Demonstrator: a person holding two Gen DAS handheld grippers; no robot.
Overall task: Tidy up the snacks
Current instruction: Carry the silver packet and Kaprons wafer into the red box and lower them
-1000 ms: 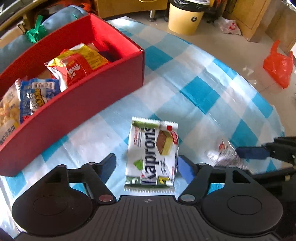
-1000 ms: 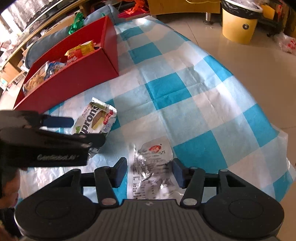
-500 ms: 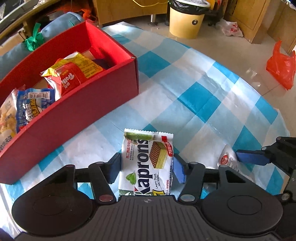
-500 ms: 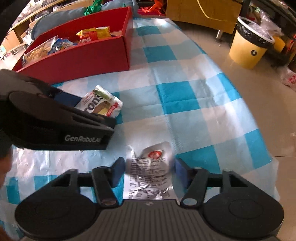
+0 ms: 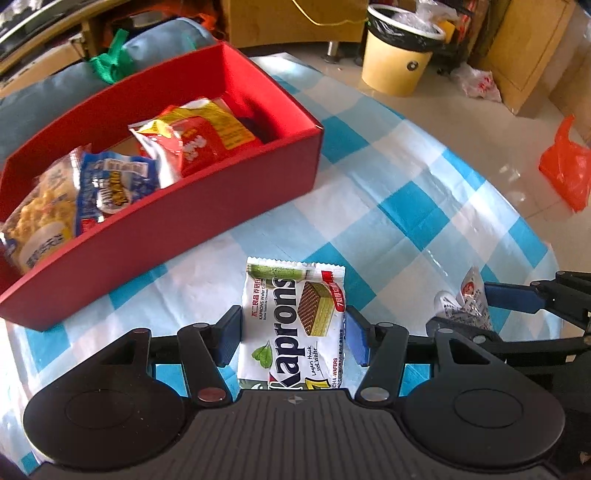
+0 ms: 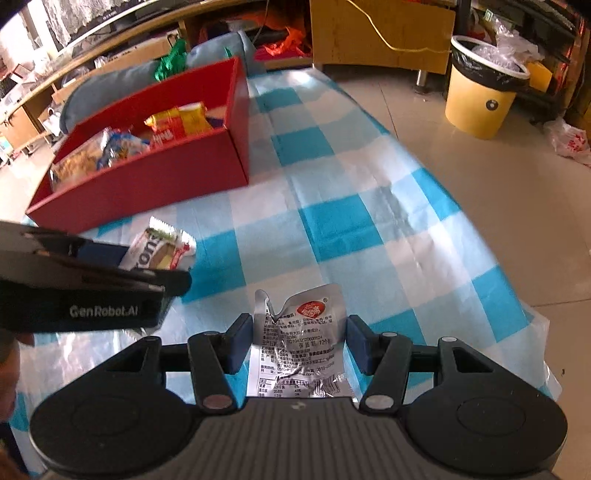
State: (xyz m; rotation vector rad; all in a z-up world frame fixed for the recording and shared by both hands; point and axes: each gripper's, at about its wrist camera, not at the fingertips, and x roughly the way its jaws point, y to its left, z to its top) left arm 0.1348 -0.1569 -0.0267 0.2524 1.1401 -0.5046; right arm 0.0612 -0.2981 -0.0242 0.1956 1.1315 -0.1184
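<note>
The left gripper (image 5: 293,341) is clamped on a Kaprons wafer pack (image 5: 295,325), pads pressing both of its long edges. The right gripper (image 6: 297,341), just to the left gripper's right, pinches a silver packet (image 6: 299,347) the same way. Below both lies a blue-and-white checked cloth (image 6: 332,221) over the table. Ahead and to the left of the grippers sits a red box (image 5: 184,210) on the cloth, holding several snack bags. Beyond the cloth's far edge is pale tiled floor (image 6: 461,166). Farther ahead to the right stands a yellow bin (image 5: 397,62) with a black liner, with wooden cabinets (image 6: 380,33) behind and an orange bag (image 5: 565,166) on the floor.
</note>
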